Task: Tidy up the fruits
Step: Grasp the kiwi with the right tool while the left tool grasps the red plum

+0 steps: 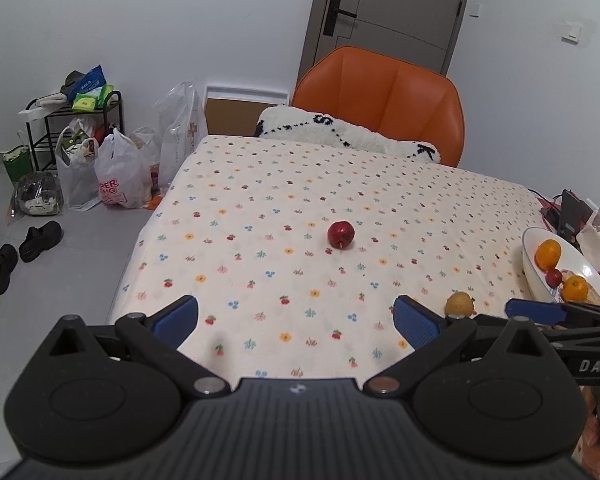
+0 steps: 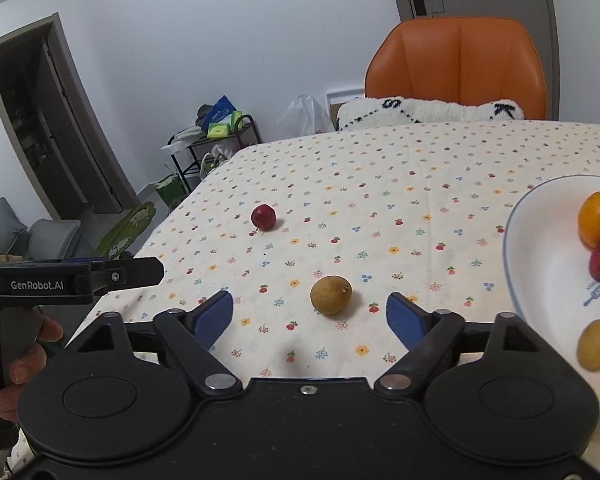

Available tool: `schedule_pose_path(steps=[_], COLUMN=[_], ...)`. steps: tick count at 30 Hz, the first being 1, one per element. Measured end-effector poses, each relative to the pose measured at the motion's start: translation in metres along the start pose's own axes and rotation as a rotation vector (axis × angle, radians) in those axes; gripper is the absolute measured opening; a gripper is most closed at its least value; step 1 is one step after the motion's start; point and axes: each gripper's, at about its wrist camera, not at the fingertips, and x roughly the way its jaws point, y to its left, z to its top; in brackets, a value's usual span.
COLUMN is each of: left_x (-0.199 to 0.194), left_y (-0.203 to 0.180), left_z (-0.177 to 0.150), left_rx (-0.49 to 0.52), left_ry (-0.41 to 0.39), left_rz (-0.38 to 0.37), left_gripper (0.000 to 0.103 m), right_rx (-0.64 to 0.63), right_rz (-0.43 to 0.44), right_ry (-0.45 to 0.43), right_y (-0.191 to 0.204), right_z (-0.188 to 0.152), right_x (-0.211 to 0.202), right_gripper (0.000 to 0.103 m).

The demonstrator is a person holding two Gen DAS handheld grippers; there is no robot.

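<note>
Hovering right gripper point(image 2: 310, 316), jaws spread, yellow fruit point(image 2: 331, 294) ahead

A table point(image 2: 420, 168) under a patterned cloth fills the middle of both views. One small round fruit point(image 2: 263, 217) lies alone near the table's centre. A second fruit point(image 2: 331, 294) lies nearer the camera and to its right, just ahead of the right gripper point(image 2: 310, 318), between its spread fingers. At the table's right edge sits a bowl point(image 2: 540, 280) holding several fruits. The left gripper point(image 1: 296, 318) hovers over the near left part of the table, fingers apart. Behind the table stands a chair point(image 1: 380, 96) with a cushion point(image 1: 340, 132) on it, and a door point(image 1: 396, 8) behind that. Bags point(image 1: 116, 176) and a rack point(image 1: 76, 128) stand on the floor to the left
</note>
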Motion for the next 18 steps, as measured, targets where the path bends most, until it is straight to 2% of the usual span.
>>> schedule_pose_path(steps=[5,7,9,10,18], left_x=[0.012,0.016,0.021,0.023,0.044], left_y=[-0.003,-0.005,-0.007,-0.007,-0.017], left_z=[0.003,0.005,0.007,0.009,0.021], left_rx=[0.006,0.014,0.018,0.017,0.019], left_ry=[-0.004,-0.008,-0.009,-0.010,-0.012], left_rz=[-0.012,-0.010,-0.008,-0.008,-0.012], left_gripper=[0.101,0.100,0.096,0.094,0.079], right_rx=[0.002,-0.001,-0.004,-0.012,-0.005], right_rz=[0.008,0.010,0.006,-0.002,0.028], right_ry=[0.016,0.032,0.046,0.049,0.038], right_y=[-0.003,-0.004,-0.006,-0.007,-0.015], right_z=[0.002,0.003,0.003,0.004,0.010], right_x=[0.014,0.022,0.028,0.029,0.025], right_gripper=[0.075,0.059,0.032,0.025,0.023])
